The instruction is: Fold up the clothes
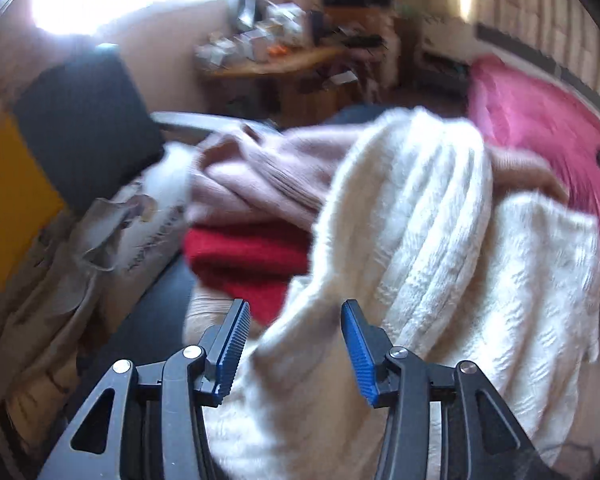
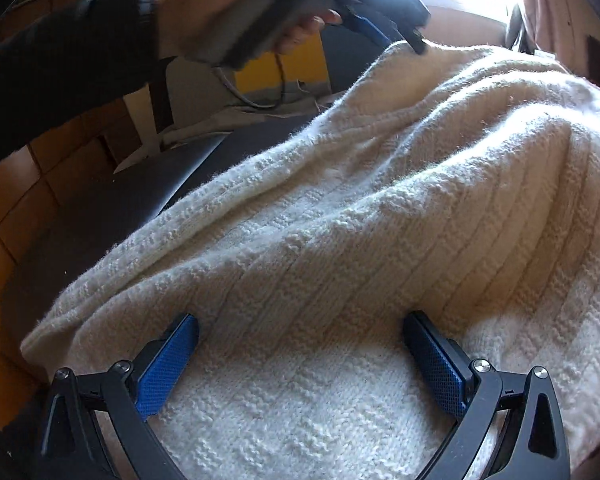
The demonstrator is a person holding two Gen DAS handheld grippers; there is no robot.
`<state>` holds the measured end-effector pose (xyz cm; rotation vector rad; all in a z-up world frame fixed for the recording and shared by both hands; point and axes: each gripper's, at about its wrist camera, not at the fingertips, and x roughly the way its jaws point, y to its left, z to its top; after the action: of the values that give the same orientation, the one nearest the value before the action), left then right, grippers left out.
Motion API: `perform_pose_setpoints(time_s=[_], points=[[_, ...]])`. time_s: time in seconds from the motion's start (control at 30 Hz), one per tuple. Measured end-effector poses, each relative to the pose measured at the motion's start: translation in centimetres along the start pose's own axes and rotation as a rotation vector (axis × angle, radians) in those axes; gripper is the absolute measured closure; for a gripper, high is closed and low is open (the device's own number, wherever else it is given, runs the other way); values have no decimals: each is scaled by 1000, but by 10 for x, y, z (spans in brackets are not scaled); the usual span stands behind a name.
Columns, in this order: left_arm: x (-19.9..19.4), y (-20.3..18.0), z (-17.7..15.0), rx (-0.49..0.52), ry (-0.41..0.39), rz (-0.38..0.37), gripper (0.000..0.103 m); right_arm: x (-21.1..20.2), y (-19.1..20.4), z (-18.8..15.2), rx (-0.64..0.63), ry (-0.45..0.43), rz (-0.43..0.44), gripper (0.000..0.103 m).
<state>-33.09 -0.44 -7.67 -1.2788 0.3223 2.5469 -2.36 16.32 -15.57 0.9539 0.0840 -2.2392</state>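
The left tool (image 1: 296,346) is spread wide, gripping nothing, with a fold of the cream knit sweater (image 1: 432,216) rising between its blue pads. That sweater is heaped over a pink garment (image 1: 256,176) and a folded red one (image 1: 244,264) on a dark surface (image 1: 148,320). The right tool (image 2: 300,356) is likewise released, its pads resting apart on the sweater, while a hand (image 2: 244,4) holds the other tool at the far edge

Your sweater (image 1: 432,216) lies draped over the clothes pile (image 1: 252,196), bag (image 1: 100,248) to its left, pillow (image 1: 548,128) behind on the right.
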Motion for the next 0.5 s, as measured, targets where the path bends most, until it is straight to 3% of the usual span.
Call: perform_pose_setpoints(time_s=[0.03, 0.07, 0.1, 0.13, 0.2, 0.33, 0.5], points=[[5, -1, -1, 4, 11, -11, 55, 3, -4, -1, 3, -3, 6, 0], [11, -2, -2, 8, 22, -22, 62, 5, -9, -2, 6, -6, 11, 0], [16, -3, -4, 12, 33, -34, 82, 13, -9, -2, 6, -8, 13, 0], [22, -4, -5, 15, 44, -45, 90, 20, -9, -2, 6, -10, 15, 0], [28, -4, -9, 5, 51, -67, 94, 29, -9, -1, 8, -14, 16, 0], [-9, 26, -43, -207, -37, -107, 95, 32, -6, 2, 6, -8, 3, 0], [-78, 85, -126, -479, -114, -29, 96, 43, 3, 10, -6, 54, -47, 0]])
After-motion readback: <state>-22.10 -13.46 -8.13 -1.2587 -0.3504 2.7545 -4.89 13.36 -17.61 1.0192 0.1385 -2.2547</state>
